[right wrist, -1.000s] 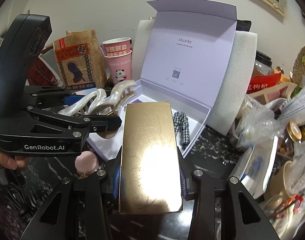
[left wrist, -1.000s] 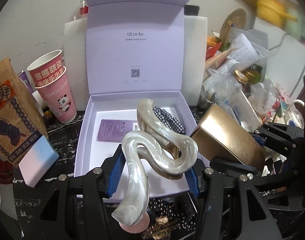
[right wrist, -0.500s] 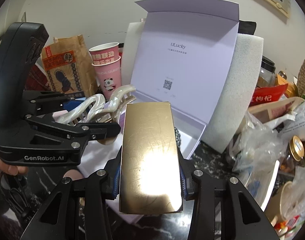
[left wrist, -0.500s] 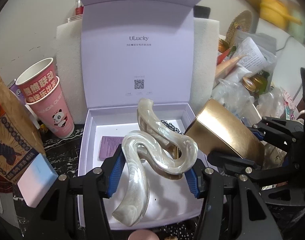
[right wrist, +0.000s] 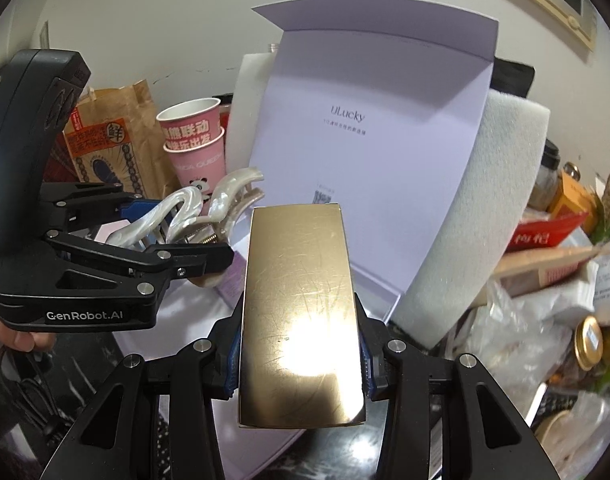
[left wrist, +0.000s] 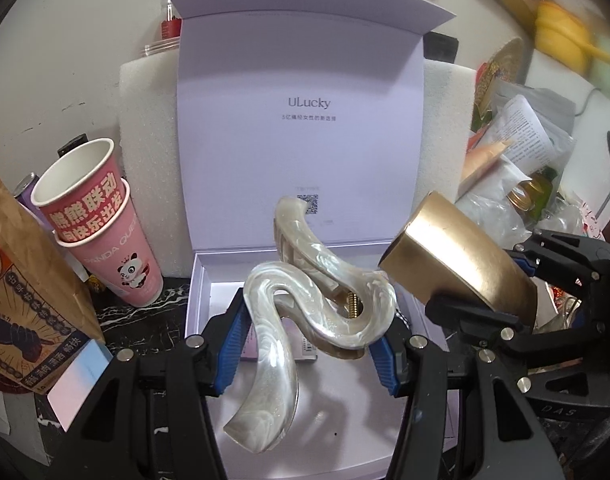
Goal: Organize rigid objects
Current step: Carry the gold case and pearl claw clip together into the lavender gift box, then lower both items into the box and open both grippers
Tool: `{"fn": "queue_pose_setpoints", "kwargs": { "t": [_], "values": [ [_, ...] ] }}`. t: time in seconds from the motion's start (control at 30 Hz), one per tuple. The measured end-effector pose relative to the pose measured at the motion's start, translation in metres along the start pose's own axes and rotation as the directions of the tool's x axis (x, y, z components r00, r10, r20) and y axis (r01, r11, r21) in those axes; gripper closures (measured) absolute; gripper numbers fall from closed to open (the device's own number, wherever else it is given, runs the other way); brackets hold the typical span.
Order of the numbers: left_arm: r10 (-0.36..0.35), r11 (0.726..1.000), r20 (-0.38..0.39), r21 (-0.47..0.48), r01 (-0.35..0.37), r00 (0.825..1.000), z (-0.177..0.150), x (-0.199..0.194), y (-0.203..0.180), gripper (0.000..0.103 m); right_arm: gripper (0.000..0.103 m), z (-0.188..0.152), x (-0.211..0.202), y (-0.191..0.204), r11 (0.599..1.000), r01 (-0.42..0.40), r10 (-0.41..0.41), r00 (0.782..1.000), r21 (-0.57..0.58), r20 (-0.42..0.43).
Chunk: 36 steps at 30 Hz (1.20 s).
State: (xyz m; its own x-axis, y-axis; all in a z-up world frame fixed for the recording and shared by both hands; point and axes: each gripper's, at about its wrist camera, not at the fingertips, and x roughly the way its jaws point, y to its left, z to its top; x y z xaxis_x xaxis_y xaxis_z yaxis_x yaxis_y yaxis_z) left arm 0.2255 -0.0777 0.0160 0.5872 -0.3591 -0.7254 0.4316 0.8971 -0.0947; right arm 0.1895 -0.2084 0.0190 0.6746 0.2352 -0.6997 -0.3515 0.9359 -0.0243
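Observation:
My left gripper [left wrist: 309, 342] is shut on a pearly white S-shaped hair claw [left wrist: 305, 300], held above the open lilac box [left wrist: 199, 292]. My right gripper [right wrist: 299, 364] is shut on a flat gold rectangular case [right wrist: 301, 312]. In the left wrist view that gold case [left wrist: 461, 260] hangs at the right, over the box's right edge. From the right wrist camera, the left gripper [right wrist: 153, 236] with the claw [right wrist: 193, 208] is at the left. The box lid [left wrist: 301, 120] stands upright behind. A purple card [left wrist: 293, 350] lies inside the box, mostly hidden by the claw.
Stacked pink paper cups [left wrist: 101, 224] and a brown paper bag [left wrist: 25, 292] stand left of the box. A pale blue block [left wrist: 79, 384] lies at the near left. White foam [right wrist: 477, 208] backs the lid. Bags, jars and papers [left wrist: 521, 168] crowd the right side.
Both grippers have moved forward toward the box with their objects still held. The box and lid now look larger and closer, and the claw hangs over the box's interior.

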Motion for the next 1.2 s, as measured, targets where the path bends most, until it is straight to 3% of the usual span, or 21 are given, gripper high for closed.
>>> {"fn": "queue_pose_setpoints", "kwargs": {
  "t": [0.37,0.47,1.2],
  "values": [
    [0.006,0.999,-0.048,0.045,-0.004,0.999,-0.005,0.026,0.009,0.049,0.06,-0.005,0.027,0.003,1.0,0.005,-0.004,0.999,0.022,-0.037],
    [-0.017,0.999,-0.061,0.029,0.019,0.998,-0.007,0.035,0.012,0.049,0.06,-0.008,0.036,0.002,1.0,-0.001,0.002,0.998,0.029,-0.057],
    [0.023,0.999,-0.193,-0.027,-0.029,0.981,-0.01,0.084,0.022,0.049,0.056,-0.012,0.084,-0.011,0.995,0.032,-0.017,0.989,0.1,-0.148]
  ]
}}
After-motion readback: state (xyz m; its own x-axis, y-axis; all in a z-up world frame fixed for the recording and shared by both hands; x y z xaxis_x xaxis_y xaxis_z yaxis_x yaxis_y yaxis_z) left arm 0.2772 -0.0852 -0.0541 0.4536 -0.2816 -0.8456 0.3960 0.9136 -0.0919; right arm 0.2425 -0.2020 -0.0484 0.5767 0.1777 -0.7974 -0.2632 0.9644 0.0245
